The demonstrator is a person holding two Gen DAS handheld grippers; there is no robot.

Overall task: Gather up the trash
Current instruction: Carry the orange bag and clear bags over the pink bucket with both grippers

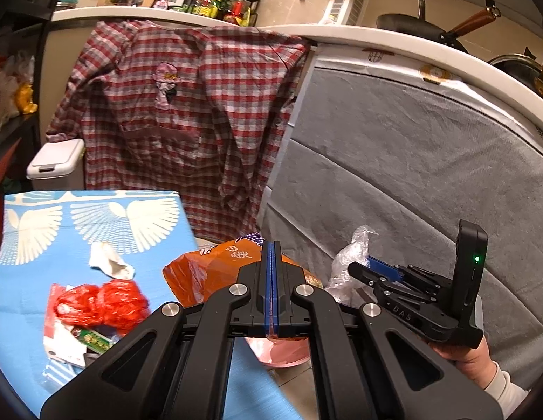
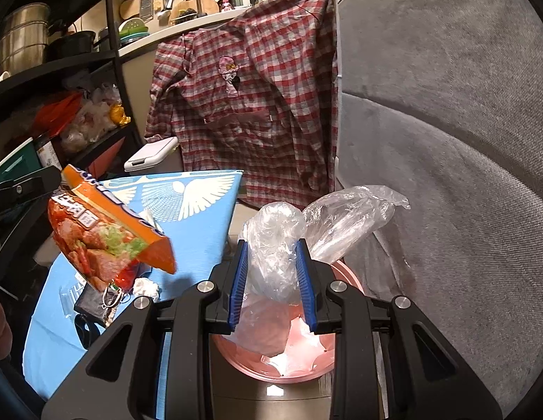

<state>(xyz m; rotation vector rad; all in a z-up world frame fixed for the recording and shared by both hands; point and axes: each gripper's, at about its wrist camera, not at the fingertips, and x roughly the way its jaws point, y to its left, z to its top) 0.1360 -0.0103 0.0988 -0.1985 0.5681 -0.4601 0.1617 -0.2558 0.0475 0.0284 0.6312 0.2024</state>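
Observation:
My left gripper (image 1: 272, 255) is shut on an orange food wrapper (image 1: 215, 273), held in the air beside the table; the wrapper also shows in the right wrist view (image 2: 107, 238). My right gripper (image 2: 273, 273) holds a crumpled clear plastic bag (image 2: 282, 245) between its blue pads, right above the pink bin (image 2: 271, 360). That gripper and bag show in the left wrist view (image 1: 352, 259). On the blue table (image 1: 61, 245) lie a white tissue (image 1: 108, 260), a red plastic bag (image 1: 103, 302) and small packets (image 1: 75, 346).
A plaid shirt (image 1: 187, 105) hangs from the white counter edge behind. A grey covered panel (image 1: 411, 175) stands to the right. A white lidded bin (image 1: 54, 161) sits behind the table. Black shelves (image 2: 43, 70) with pots stand at the left.

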